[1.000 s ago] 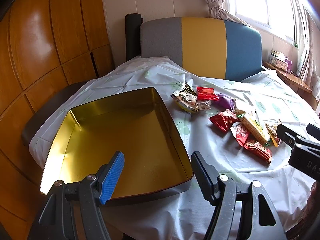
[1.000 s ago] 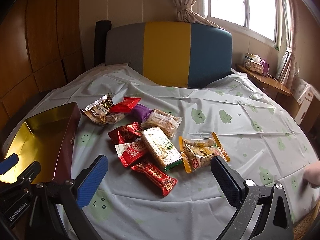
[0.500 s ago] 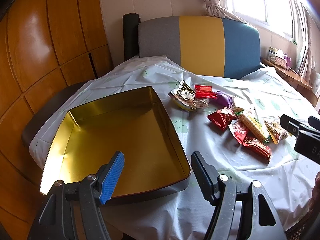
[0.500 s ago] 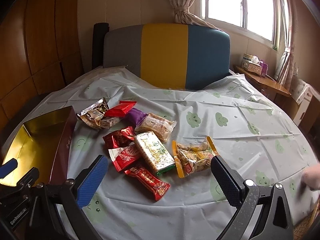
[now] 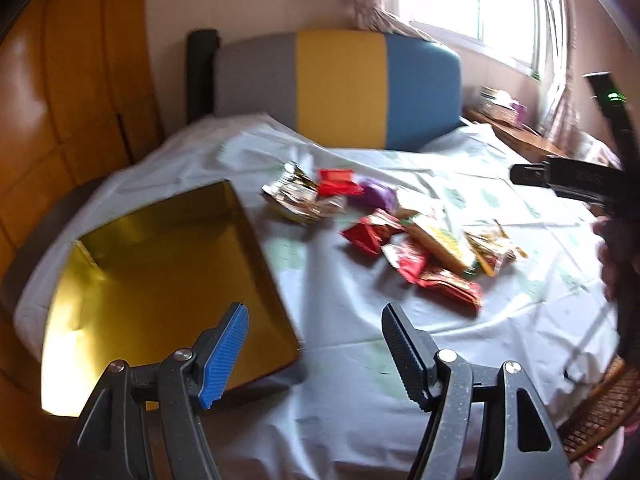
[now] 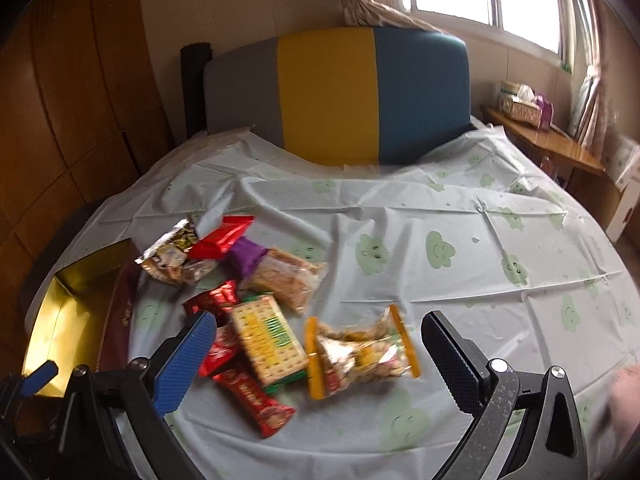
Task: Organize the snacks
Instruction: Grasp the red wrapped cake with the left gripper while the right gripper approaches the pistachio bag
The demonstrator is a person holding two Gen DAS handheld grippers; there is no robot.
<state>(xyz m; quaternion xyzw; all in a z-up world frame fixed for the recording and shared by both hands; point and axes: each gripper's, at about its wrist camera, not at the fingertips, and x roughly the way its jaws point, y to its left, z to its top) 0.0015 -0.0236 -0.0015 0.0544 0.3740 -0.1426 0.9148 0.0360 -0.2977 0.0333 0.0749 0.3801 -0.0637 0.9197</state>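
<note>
The right gripper (image 6: pixel 316 354), fingers spread and empty, is nearer: the peanut packet (image 6: pixel 360 354) lies at 12 o'clock, its long axis crosswise.

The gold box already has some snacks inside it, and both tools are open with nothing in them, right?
Not quite. The gold box has nothing inside; the left wrist view shows its bare shiny bottom. The snacks all lie on the tablecloth beside it. The rest is right: the left tool and the right tool are open with nothing in them.
</note>
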